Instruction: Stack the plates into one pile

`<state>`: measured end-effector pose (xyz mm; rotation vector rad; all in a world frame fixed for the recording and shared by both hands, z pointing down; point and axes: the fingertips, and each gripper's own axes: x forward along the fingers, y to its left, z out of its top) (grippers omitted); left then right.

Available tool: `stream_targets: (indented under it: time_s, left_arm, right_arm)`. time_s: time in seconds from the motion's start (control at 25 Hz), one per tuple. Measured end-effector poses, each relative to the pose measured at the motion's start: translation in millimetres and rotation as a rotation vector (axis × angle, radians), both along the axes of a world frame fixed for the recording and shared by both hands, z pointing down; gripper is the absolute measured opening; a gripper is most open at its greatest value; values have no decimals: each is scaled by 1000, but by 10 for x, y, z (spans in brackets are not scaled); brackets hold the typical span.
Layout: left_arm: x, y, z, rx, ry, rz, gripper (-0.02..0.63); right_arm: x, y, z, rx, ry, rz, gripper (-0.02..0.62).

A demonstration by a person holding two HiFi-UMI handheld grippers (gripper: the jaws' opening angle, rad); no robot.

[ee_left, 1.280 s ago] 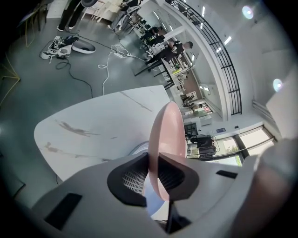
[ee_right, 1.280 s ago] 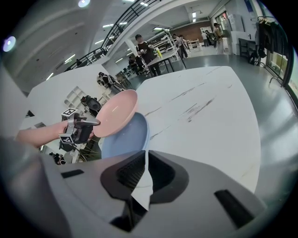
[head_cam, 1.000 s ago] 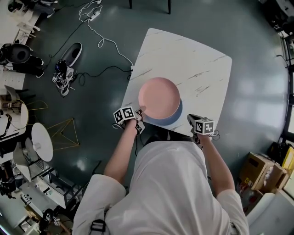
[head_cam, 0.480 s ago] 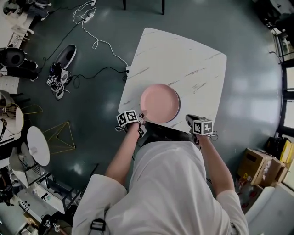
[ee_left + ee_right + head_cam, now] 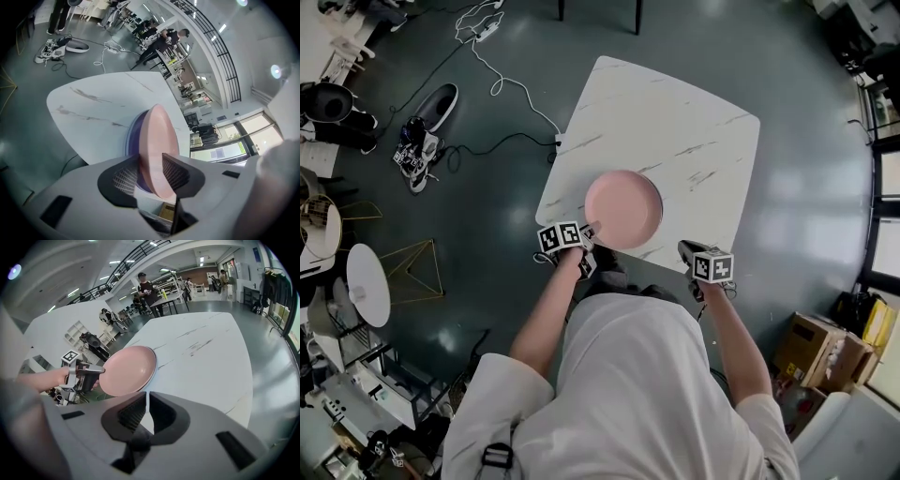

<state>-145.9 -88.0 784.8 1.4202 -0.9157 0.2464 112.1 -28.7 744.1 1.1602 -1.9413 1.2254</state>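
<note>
White cable (image 5: pixel 499 86), shoe (image 5: pixel 441 106) on floor; cardboard boxes (image 5: pixel 814 352) right.

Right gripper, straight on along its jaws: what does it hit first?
Probably the bare marble table, close beside the pink plate. The right gripper points down past the plate's rim, though depth is unclear.
</note>
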Motion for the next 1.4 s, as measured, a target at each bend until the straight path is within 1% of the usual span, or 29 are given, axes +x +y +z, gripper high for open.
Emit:
stream_targets:
  time_s: [0.08,0.12,0.16,0.32,0.44,0.52,0.6,0.64,0.68,0.72,0.84,0.96,1.08,1.2,1.28,1.4]
  left_arm:
    - [13,33,-30,12,-11,4,226]
    - [7,54,-42,17,-19,2,256]
    - [-11,72,-57,25,-27,-4,267]
    - [-105,116,-191,81,-53,-34,267]
    - [-101,270,-346,125,-64,-25,267]
    - [-52,433,-443,150,-53,-4,265]
    - [14,651,-533,170,-17,14,262]
    - [35,768,-589,185,-2,17,245]
    - [44,882,-658,205,7,17,213]
    - [46,991,-738,230,8,14,176]
    - [38,1279,-974,306,-8,5,96]
    - [26,1573,-1106,359,-34,21,54]
    - [-1,1830,-1204,408,-77,48,26]
    - [-5,2005,-1353,477,-113,57,18]
    - [-22,2100,-1487,531,-120,54,15]
    - [-87,2198,-1691,615,-129,80,14]
  right_arm:
    - [39,112,22,-3,4,-5,37]
    - [56,179,32,-4,5,-7,37]
    - [62,245,38,-4,-1,-9,37]
    - [57,475,11,17,-44,-3,37]
    - [93,672,-35,38,-66,18,37]
    - [119,788,-97,61,-77,31,37]
    - [132,911,-188,88,-98,47,37]
    - [135,973,-248,102,-110,55,37]
    - [139,1030,-318,117,-120,59,38]
    - [144,1079,-396,134,-128,59,37]
    - [168,1169,-630,189,-142,47,38]
    - [166,1273,-804,234,-161,40,38]
    - [106,1369,-958,274,-181,20,37]
    - [30,1506,-1063,309,-196,-34,38]
    - [15,1604,-1121,330,-178,-57,37]
    - [-8,1672,-1222,362,-148,-54,38]
